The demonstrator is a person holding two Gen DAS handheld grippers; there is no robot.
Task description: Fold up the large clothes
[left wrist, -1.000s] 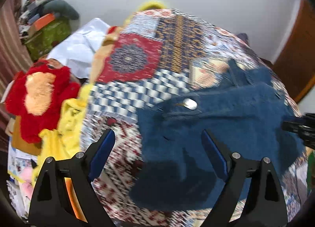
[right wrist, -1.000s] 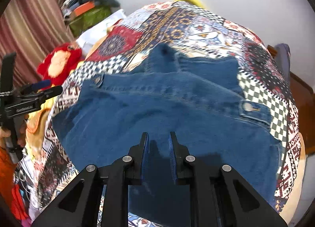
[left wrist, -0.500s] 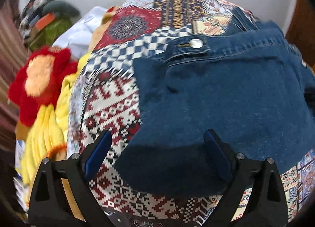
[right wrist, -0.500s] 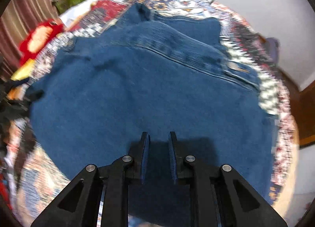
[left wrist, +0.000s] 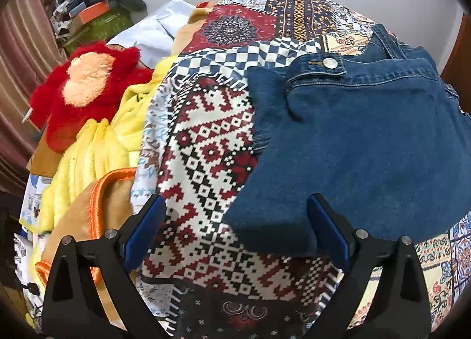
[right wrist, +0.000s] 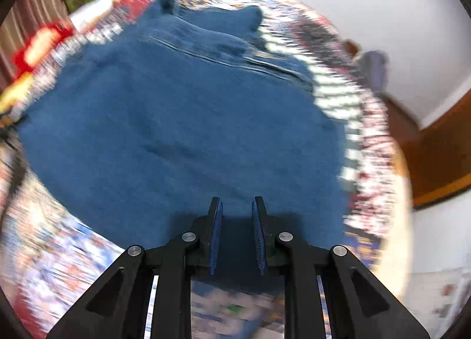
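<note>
One fold seemingly laid down, the next not yet begun. Patchwork bed [left wrist: 212,144] carrying a blue denim garment [left wrist: 368,139], spread flat with a thick, doubled near edge. Left hand-held gripper [left wrist: 234,200] wide apart, jaws just been opening, near denim corner between them but unpressed. Right hand-held gripper [right wrist: 237,202] almost closed over the cloth; too blurred to say, but probably pinching nothing. Next: grasping a near edge and carrying it across. Metal button [left wrist: 329,63] facing up.

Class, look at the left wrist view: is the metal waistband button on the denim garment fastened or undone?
Fastened. The metal button sits on the waistband tab, which lies closed and flat on the denim garment.
</note>
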